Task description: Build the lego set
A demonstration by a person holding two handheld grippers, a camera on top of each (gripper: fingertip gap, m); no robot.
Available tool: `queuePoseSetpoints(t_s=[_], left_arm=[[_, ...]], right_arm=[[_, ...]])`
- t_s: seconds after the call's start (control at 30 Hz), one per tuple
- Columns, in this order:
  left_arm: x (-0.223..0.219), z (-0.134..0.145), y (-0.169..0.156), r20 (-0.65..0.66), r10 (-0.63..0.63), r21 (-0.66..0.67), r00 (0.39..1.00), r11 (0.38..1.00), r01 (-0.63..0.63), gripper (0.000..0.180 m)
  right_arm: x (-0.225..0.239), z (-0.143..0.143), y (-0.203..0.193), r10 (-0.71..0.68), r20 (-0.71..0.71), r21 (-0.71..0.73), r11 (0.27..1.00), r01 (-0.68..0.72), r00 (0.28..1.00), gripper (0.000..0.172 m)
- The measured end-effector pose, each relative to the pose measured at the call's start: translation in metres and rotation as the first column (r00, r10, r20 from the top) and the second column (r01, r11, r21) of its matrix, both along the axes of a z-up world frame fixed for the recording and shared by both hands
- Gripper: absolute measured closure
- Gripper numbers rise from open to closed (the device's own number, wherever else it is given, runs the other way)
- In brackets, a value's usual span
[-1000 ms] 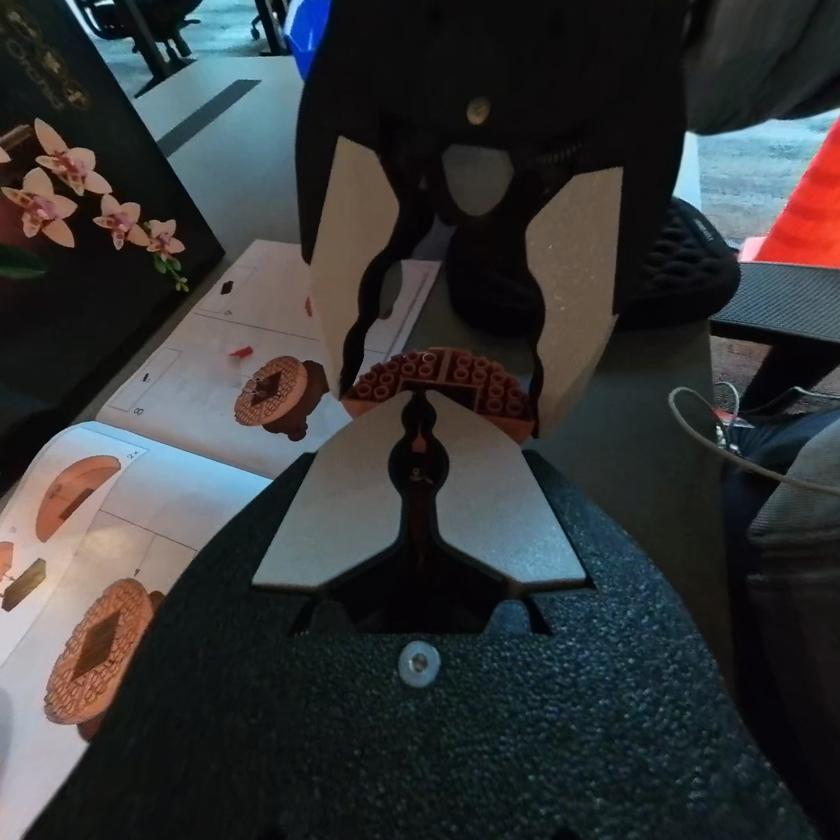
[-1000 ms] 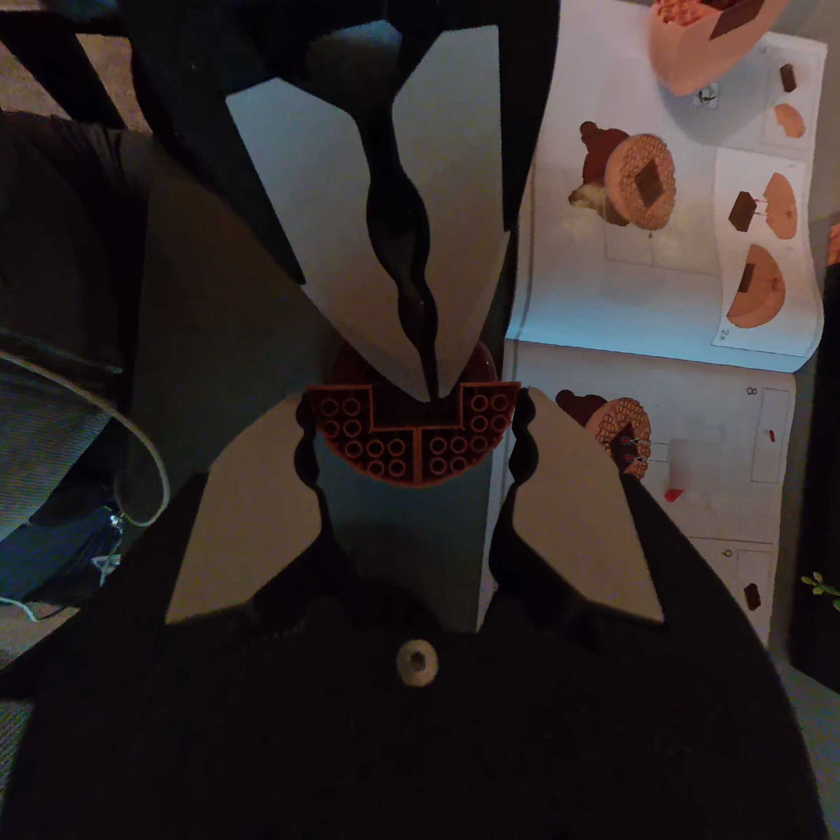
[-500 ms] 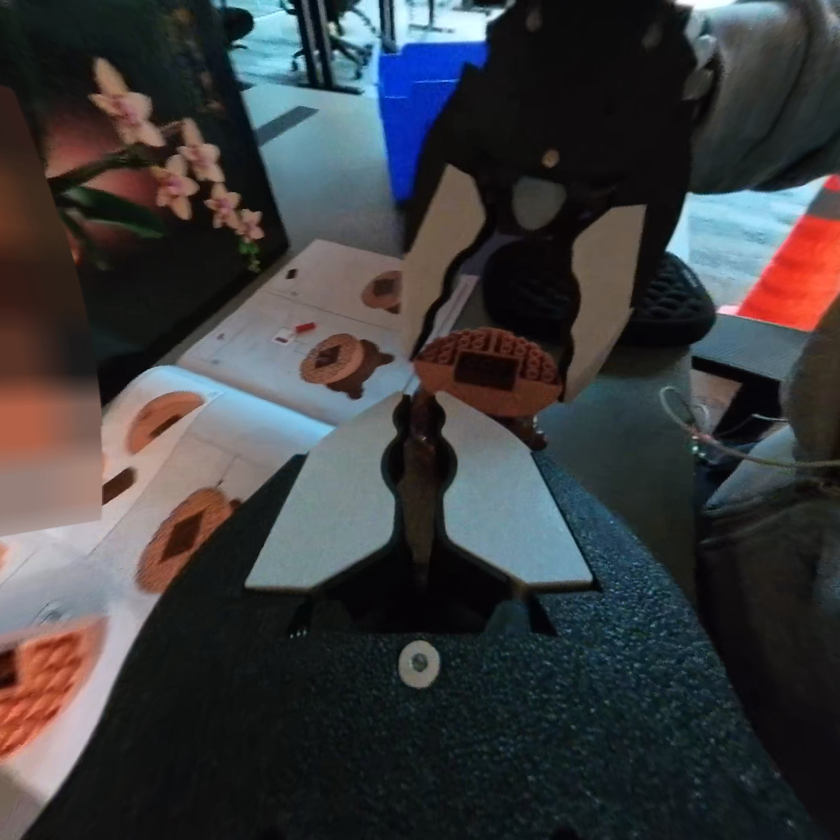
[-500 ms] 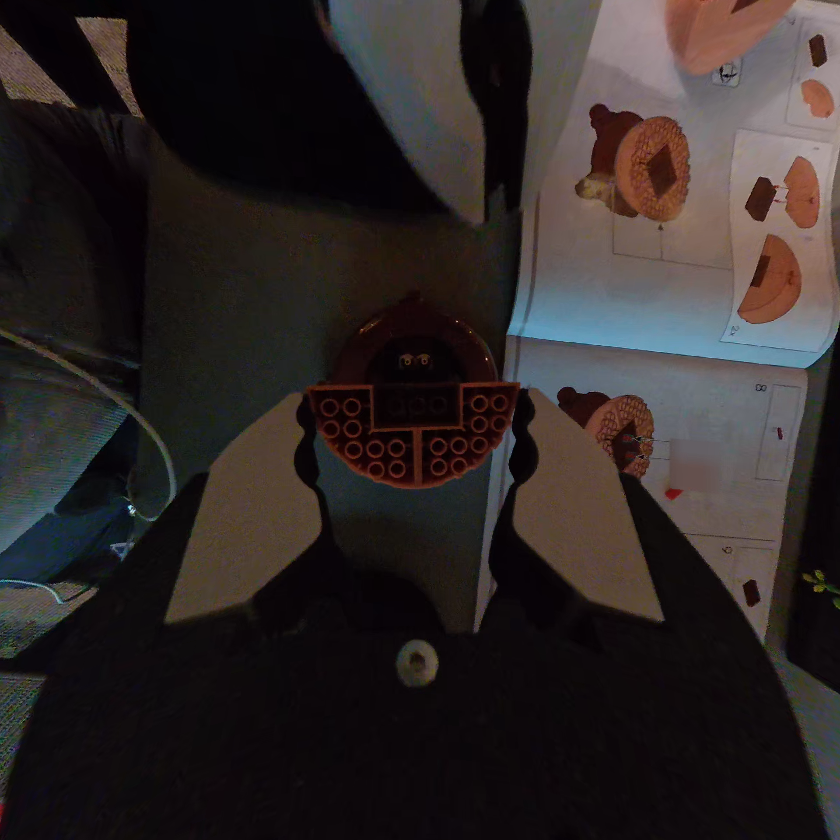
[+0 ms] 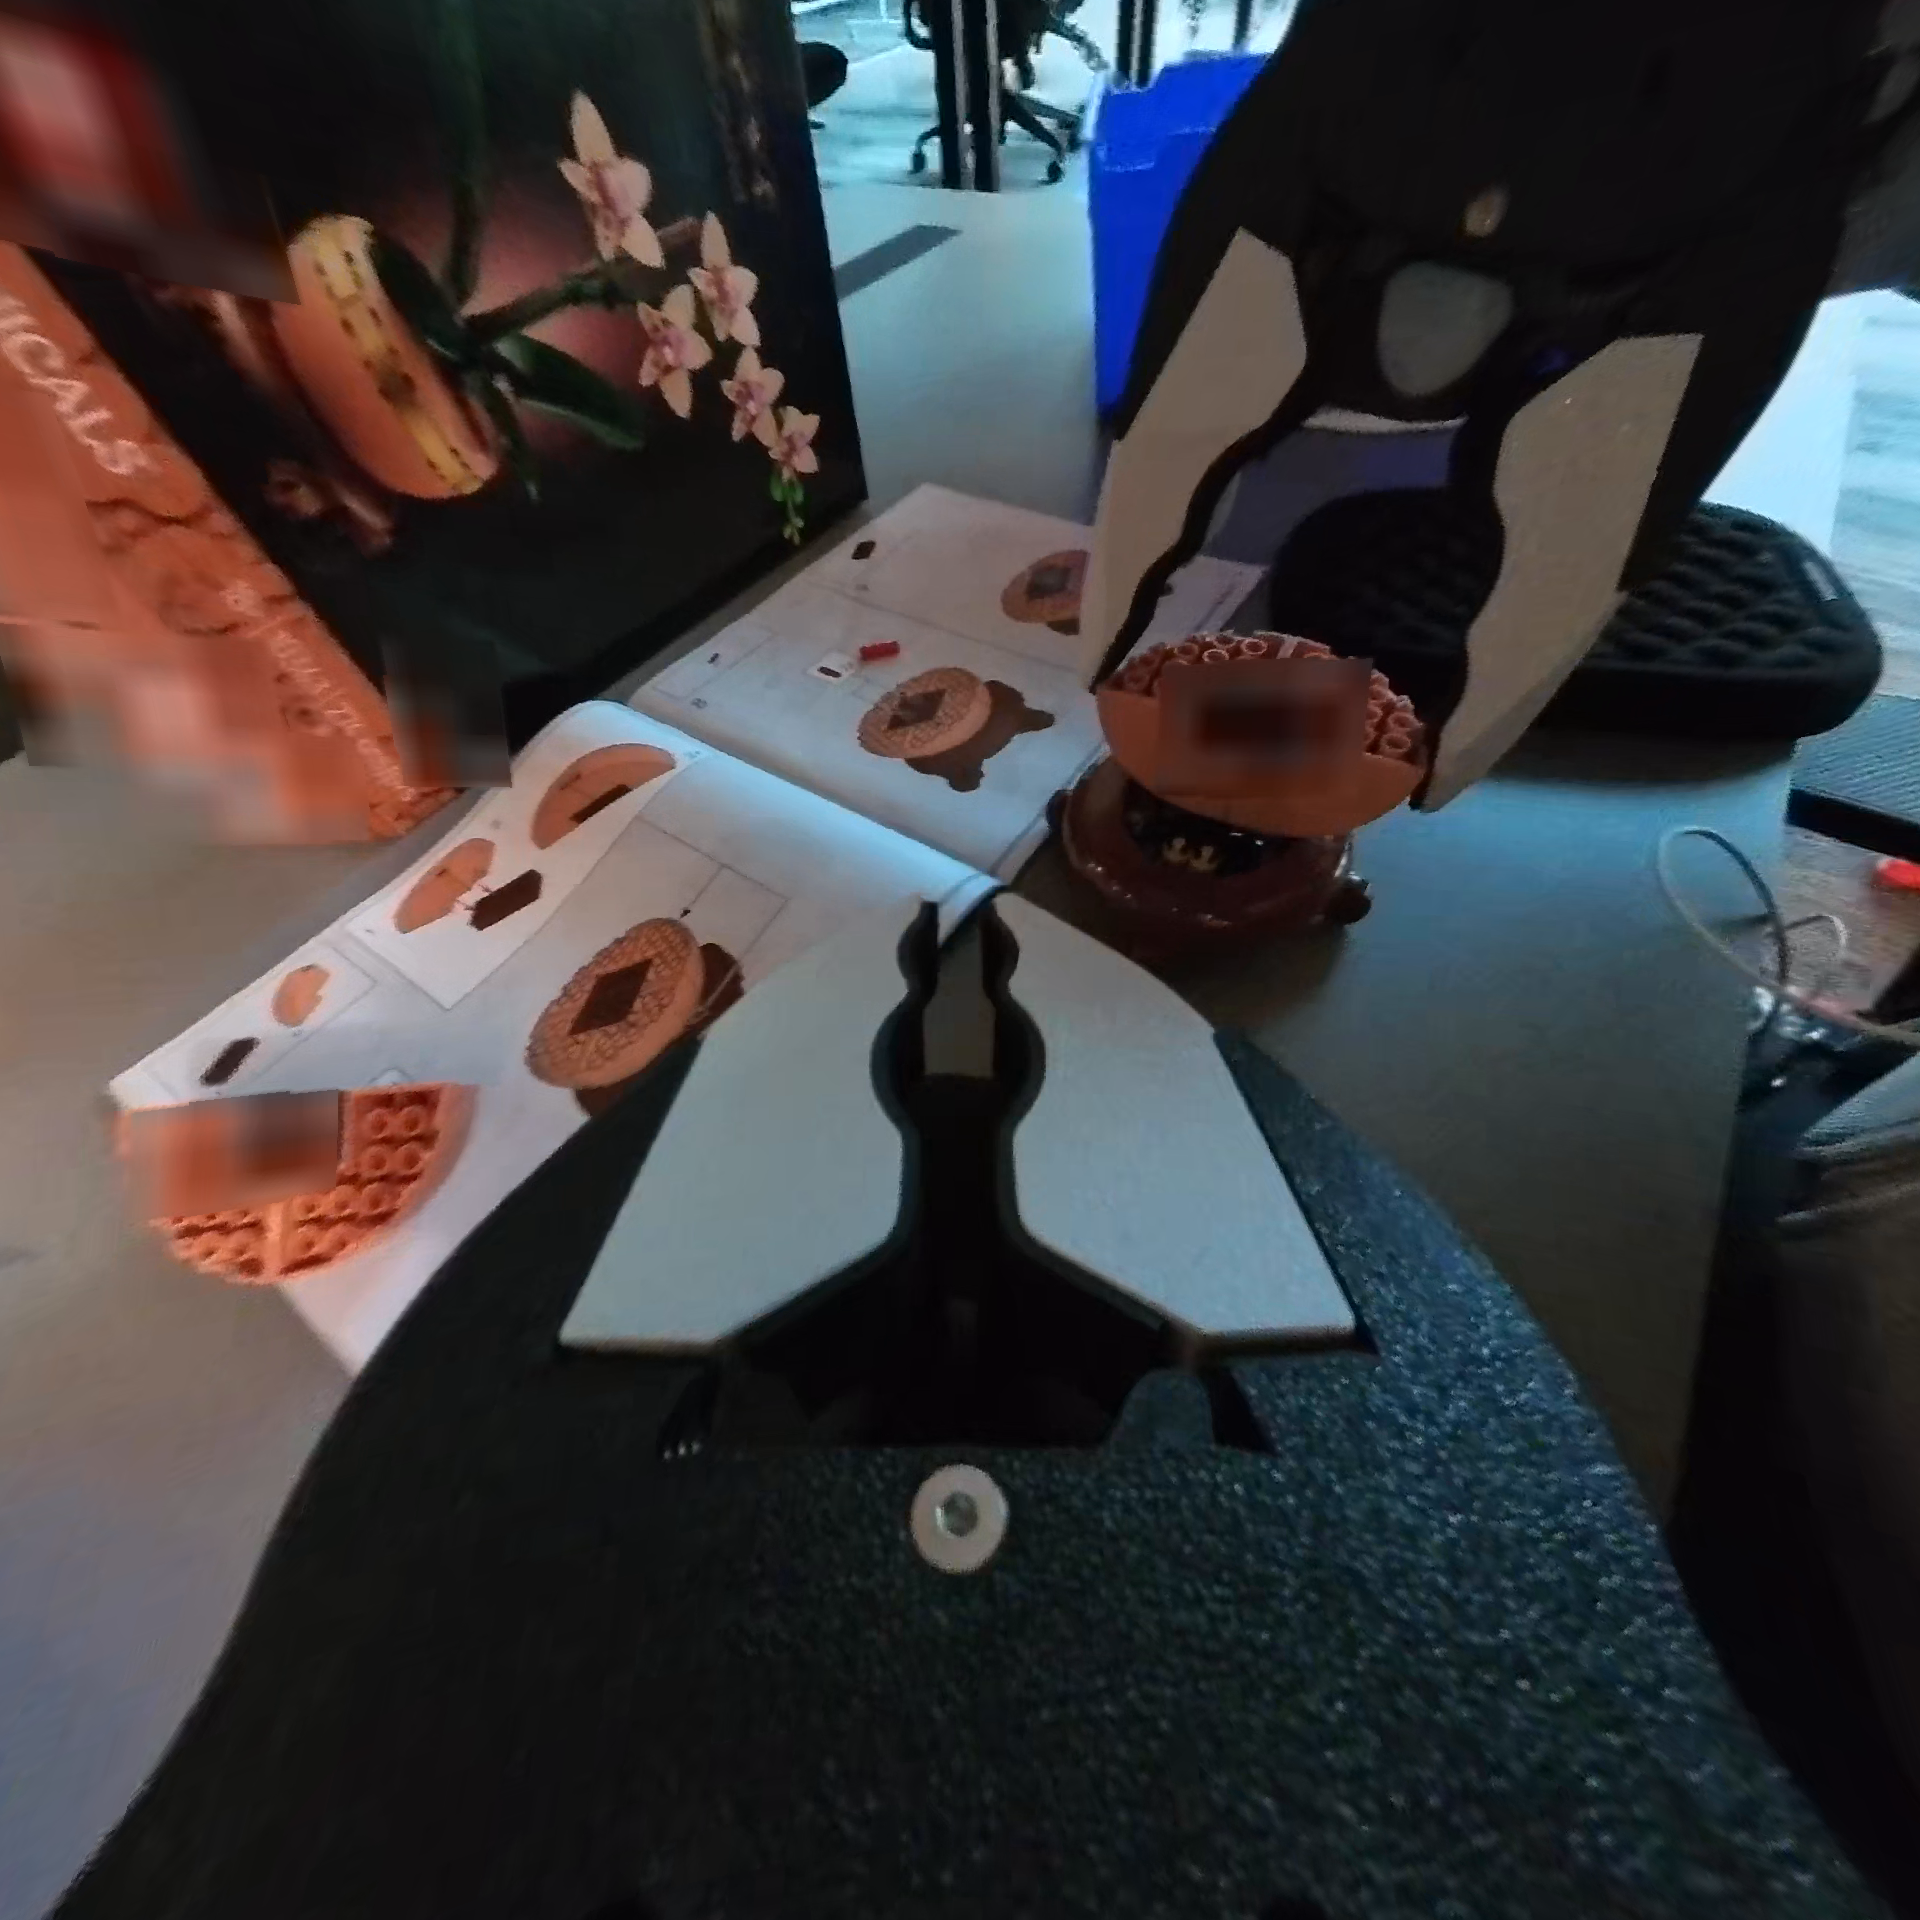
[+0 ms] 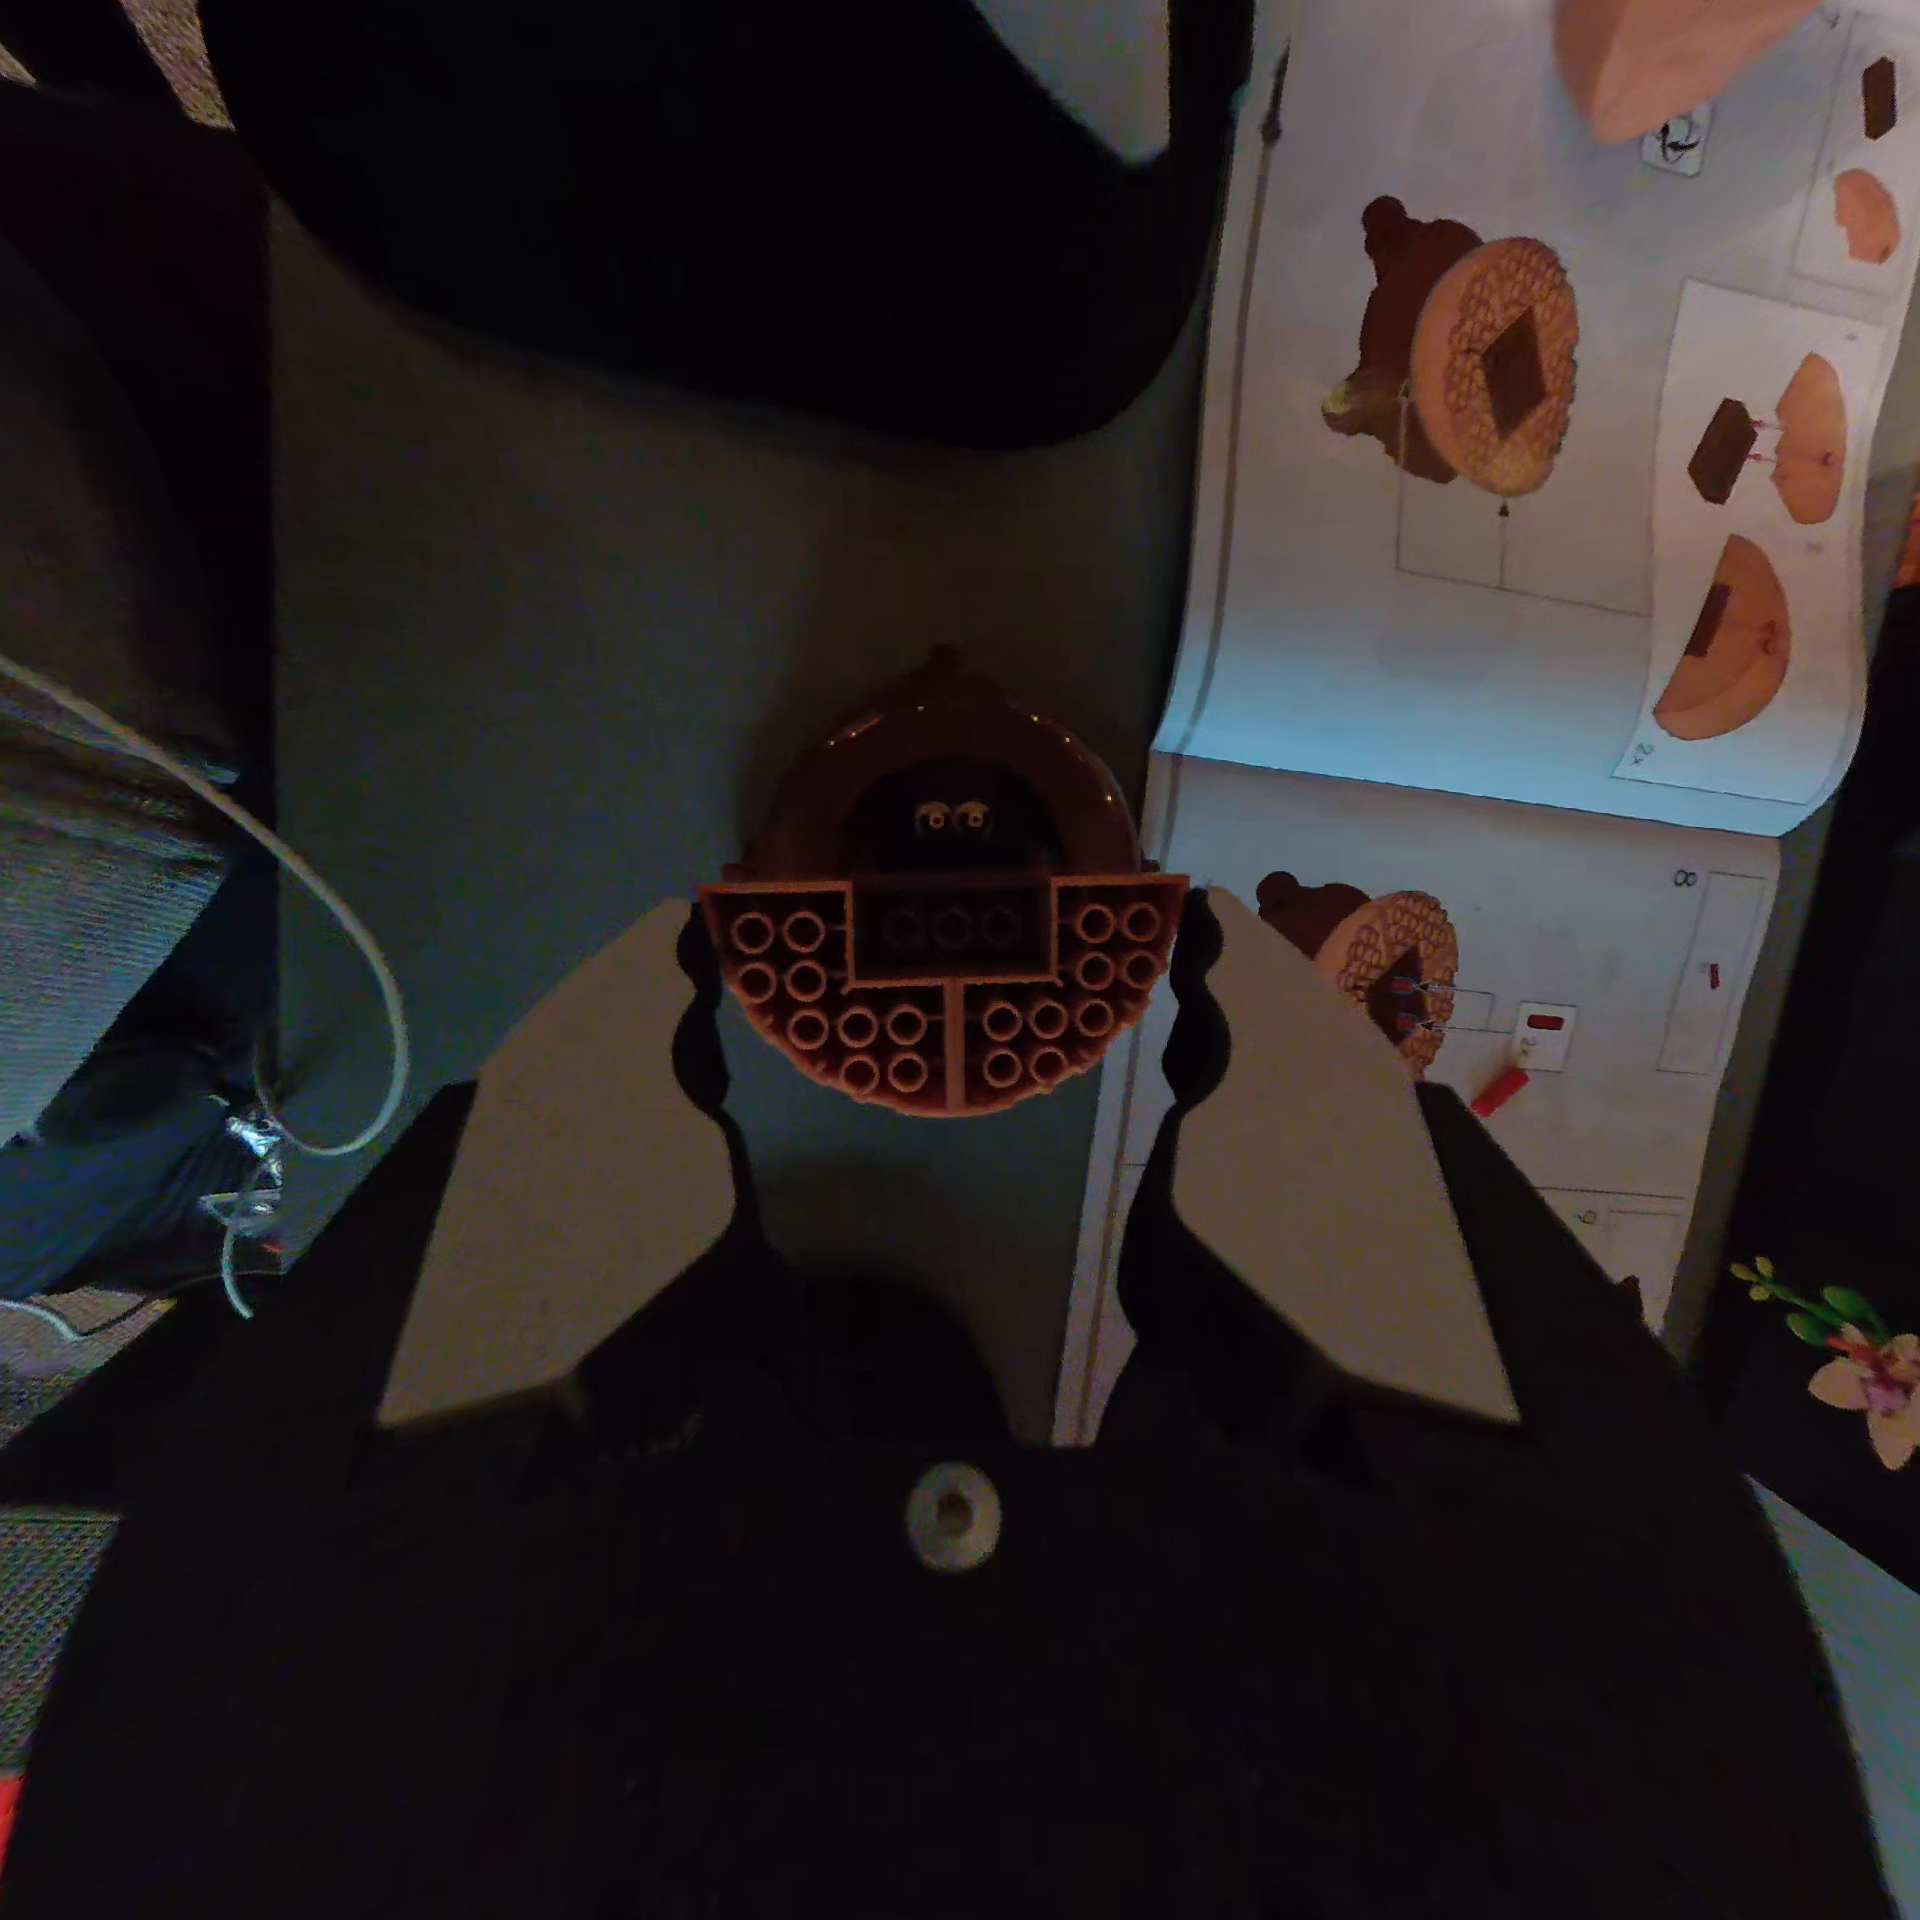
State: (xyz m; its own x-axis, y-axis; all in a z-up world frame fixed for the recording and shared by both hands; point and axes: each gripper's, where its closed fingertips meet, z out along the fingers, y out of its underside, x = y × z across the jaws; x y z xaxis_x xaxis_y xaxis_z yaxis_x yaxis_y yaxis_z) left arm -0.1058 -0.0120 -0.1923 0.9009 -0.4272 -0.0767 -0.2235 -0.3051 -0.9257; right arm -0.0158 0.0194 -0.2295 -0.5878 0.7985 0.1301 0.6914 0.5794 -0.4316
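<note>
My right gripper (image 6: 945, 914) is shut on an orange-brown half-round brick plate (image 6: 945, 987), with a pad pressed on each end. It holds the plate tilted over a dark brown round base (image 6: 935, 769) that stands on the grey table (image 6: 623, 623). The left wrist view shows the same grasp: the right gripper (image 5: 1273, 738), the plate (image 5: 1143, 727) and the base (image 5: 1205, 894). My left gripper (image 5: 961, 935) is drawn back from the base. Its fingers stand a little apart with nothing between them.
An open instruction booklet (image 5: 727, 810) lies left of the base, with another orange half-round piece (image 5: 353, 1174) and a small red piece (image 5: 881, 650) on it. A dark box with orchid pictures (image 5: 520, 364) stands behind. A cable (image 5: 1766, 935) lies at the right edge. About 11 centimetres separates my left fingertips from my right. The right tips stand about 12 centimetres off the small red piece (image 5: 881, 650).
My left gripper has opened a little and pulled back and up from the base. My right gripper has kept its hold on the half-round plate over the base.
</note>
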Motion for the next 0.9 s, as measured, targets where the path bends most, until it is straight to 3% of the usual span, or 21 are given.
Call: queuePoseSetpoints(t_s=[0.17,0.37,0.77,0.9], left_arm=[[-0.027,0.011,-0.025,0.021,0.093,0.043,0.995,0.995,-0.094,0.173],[-0.044,-0.006,-0.055,0.012,0.152,0.021,0.988,0.988,-0.153,0.172],[-0.046,-0.01,-0.061,0.084,0.146,0.068,0.986,0.986,-0.152,0.173],[-0.048,-0.008,-0.062,0.081,0.147,0.09,0.986,0.984,-0.154,0.173]], right_arm=[[0.0,0.0,0.002,-0.006,0.006,0.009,1.0,0.006,1.0,0.089],[0.0,-0.001,0.003,0.007,0.072,0.013,1.0,-0.008,0.997,0.089],[-0.004,-0.001,0.0,-0.011,0.199,0.084,0.996,-0.006,0.98,0.089],[-0.001,-0.001,0.003,0.009,0.166,0.022,1.0,-0.013,0.986,0.089]])
